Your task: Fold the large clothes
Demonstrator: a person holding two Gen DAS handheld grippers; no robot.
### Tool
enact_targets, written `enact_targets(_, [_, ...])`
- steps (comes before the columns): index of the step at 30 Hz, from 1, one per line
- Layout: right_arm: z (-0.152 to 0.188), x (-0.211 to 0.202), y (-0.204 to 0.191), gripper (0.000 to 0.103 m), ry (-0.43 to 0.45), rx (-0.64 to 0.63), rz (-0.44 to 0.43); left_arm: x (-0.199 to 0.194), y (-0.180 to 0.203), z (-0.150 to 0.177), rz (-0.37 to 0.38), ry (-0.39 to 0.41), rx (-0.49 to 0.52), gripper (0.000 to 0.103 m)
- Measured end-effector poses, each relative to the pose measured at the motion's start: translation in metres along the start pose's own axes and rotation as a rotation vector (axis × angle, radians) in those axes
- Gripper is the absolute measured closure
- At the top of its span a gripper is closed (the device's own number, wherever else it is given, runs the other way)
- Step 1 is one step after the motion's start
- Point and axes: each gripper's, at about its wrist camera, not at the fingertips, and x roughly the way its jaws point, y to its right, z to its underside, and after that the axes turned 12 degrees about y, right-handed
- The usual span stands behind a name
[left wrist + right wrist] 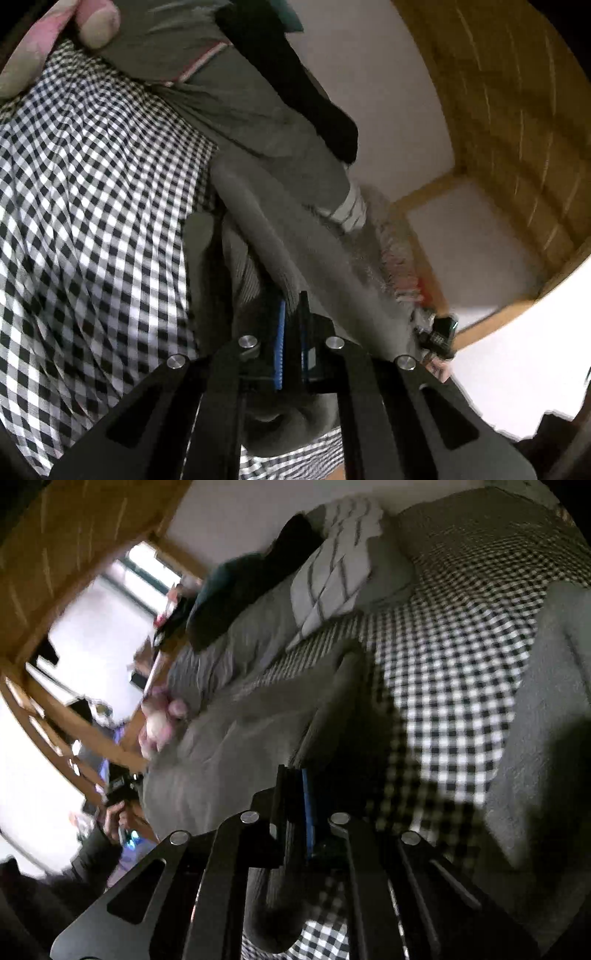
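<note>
A bed takes up most of the room, spread with a black-and-white checked cover (461, 701), a striped pillow (340, 565) lying at its far end. Across the near part of the cover lies the big grey garment (229, 738), thick and soft, bunched into ridges rather than laid flat. A second grey piece (546, 720) lies off to the right, apart from it.

The left gripper (293, 332) has its blue pads pressed together on a fold of the grey cloth, which rises between them. The right gripper (295, 801) is likewise pinching an edge of the same garment, its fingers nearly together with cloth caught between.

To my eye this is the grasp stage: both edges are taken, nothing is folded yet. The next move calls for lifting both hands together and keeping the cloth taut, so that the heavy fabric carries over evenly instead of sagging or slipping out.
</note>
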Motion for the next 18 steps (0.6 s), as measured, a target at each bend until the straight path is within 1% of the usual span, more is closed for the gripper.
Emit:
enact_targets(1, [0.001,0.007,-0.002,0.055,-0.017,-0.001,0.005,0.003,0.0,0.006,0.017,-0.007,0.002,0.093])
enact_targets(2, [0.003,0.015,-0.005,0.02,-0.024,-0.003,0.009,0.009,0.0,0.01,0.041,-0.023,-0.007,0.069])
enact_targets(3, [0.004,0.025,-0.01,0.015,-0.034,-0.007,-0.018,0.019,-0.001,0.013,0.061,-0.054,-0.027,0.025])
enact_targets(4, [0.004,0.033,-0.016,0.02,-0.052,-0.012,-0.037,0.028,0.0,0.018,0.069,-0.07,-0.042,0.011])
enact_targets(5, [0.005,0.04,-0.022,0.046,-0.062,-0.02,-0.039,0.038,0.002,0.02,0.066,-0.082,-0.051,0.01])
enact_targets(6, [0.003,0.046,-0.027,0.087,-0.06,-0.029,-0.017,0.041,0.005,0.021,0.05,-0.08,-0.047,0.015])
enact_targets(7, [0.001,0.047,-0.025,0.094,-0.037,-0.012,0.011,0.039,0.006,0.019,0.024,-0.047,-0.049,0.034])
enact_targets(8, [-0.001,0.038,-0.018,0.094,0.014,0.019,0.009,0.033,0.004,0.015,-0.002,-0.011,-0.072,0.099])
enact_targets(9, [-0.002,0.021,-0.005,0.094,0.072,0.055,0.008,0.026,-0.005,0.011,-0.011,0.028,-0.127,0.097])
enact_targets(10, [-0.002,0.005,0.004,0.094,0.106,0.086,0.011,0.02,-0.015,0.011,-0.034,0.039,-0.166,0.097])
enact_targets(11, [0.001,-0.007,0.02,0.094,0.118,0.134,0.0,0.017,-0.021,0.012,-0.066,0.029,-0.168,0.097])
enact_targets(12, [0.006,-0.009,0.026,0.094,0.102,0.143,0.004,0.012,-0.031,0.014,-0.108,0.008,-0.166,0.097])
enact_targets(13, [0.012,-0.007,0.027,0.094,0.05,0.111,0.028,0.008,-0.038,0.018,-0.124,-0.004,-0.184,0.096])
enact_targets(14, [0.017,-0.001,0.022,0.094,0.001,0.076,0.043,0.006,-0.041,0.019,-0.129,-0.013,-0.192,0.092])
enact_targets(15, [0.017,0.003,0.018,0.089,-0.029,0.056,0.048,0.007,-0.038,0.016,-0.129,-0.022,-0.173,0.087])
enact_targets(16, [0.015,0.006,0.012,0.086,-0.053,0.029,0.073,0.005,-0.029,0.011,-0.118,-0.027,-0.128,0.085])
enact_targets(17, [0.007,0.006,0.009,0.076,-0.043,0.015,0.09,0.005,-0.018,0.004,-0.11,-0.029,-0.077,0.072])
enact_targets(18, [-0.002,0.005,0.007,0.054,-0.024,0.008,0.091,0.004,-0.002,-0.007,-0.102,-0.009,-0.015,0.05])
